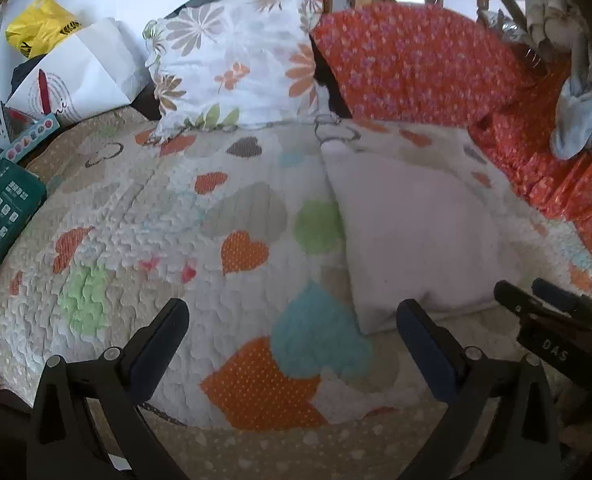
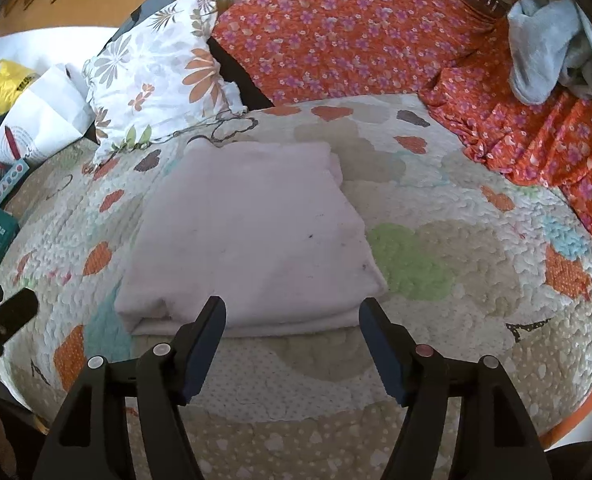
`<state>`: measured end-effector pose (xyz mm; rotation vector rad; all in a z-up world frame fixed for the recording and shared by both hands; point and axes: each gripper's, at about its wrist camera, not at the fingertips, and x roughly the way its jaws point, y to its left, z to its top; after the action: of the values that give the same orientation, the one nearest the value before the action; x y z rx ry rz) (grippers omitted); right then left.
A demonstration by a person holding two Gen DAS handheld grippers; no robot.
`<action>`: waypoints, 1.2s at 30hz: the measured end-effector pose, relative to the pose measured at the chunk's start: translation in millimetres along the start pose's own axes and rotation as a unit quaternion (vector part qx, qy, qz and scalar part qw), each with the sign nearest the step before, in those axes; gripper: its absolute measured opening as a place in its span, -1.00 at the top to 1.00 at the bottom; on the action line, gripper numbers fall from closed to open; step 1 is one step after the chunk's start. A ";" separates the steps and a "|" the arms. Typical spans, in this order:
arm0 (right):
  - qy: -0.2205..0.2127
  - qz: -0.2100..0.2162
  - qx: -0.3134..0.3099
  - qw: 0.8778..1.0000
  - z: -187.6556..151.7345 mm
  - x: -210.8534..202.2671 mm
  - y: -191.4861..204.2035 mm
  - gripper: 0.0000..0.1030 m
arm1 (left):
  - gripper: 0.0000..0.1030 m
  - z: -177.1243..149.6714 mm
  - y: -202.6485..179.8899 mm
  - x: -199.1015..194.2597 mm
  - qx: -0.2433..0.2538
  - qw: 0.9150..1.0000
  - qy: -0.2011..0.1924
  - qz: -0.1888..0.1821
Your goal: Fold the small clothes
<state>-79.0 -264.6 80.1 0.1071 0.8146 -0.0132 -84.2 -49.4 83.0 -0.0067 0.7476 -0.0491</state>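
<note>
At the far left, a yellow plastic bag (image 1: 40, 26) with black printing too crumpled to be read is seen lying behind a white paper bag (image 1: 82, 70), which is marked with a red stroke, faint concentric arcs and a fragment of script that cannot be made out; what is inside either bag cannot be told. Below them a long pale-blue box (image 1: 30, 142) printed with a row of coloured dots is seen, and nearer, a teal package (image 1: 4, 200) covered with small white icons, its lettering too small to be read. The heart-patterned quilt (image 1: 176, 220) is spread over the bed, with a flowered cushion (image 1: 236, 56) propped at its far edge. The left tongs (image 1: 292, 312) are held released above the quilt, nothing between the fingers. To the right of the bed's centre, the folded pale-pink garment (image 2: 252, 232) is laid flat on the quilt, its near edge just beyond the right tongs (image 2: 292, 312), which are spread wide and grasp nothing. In the left wrist view the letters "DAS" are read on the body of the right tongs. Beyond, an orange floral cover (image 2: 335, 40) is draped, and at the far right a light-blue cloth (image 2: 547, 48) is heaped.
</note>
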 end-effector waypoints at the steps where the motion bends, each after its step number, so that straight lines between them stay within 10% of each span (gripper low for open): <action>1: 0.002 0.000 -0.001 1.000 -0.3 1.0 0.8 -0.45 | -1.00 -1.1 0.5 2.5 -0.001 1.000 0.005 0.001; 36: 0.034 0.011 -0.015 0.999 -9.5 23.5 17.3 -0.58 | -1.00 -18.0 15.9 51.2 -0.028 0.992 0.125 0.014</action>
<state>-68.8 -245.8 58.2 0.0889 0.8817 0.0243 -58.3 -35.8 34.6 -0.0440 0.9993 -0.0010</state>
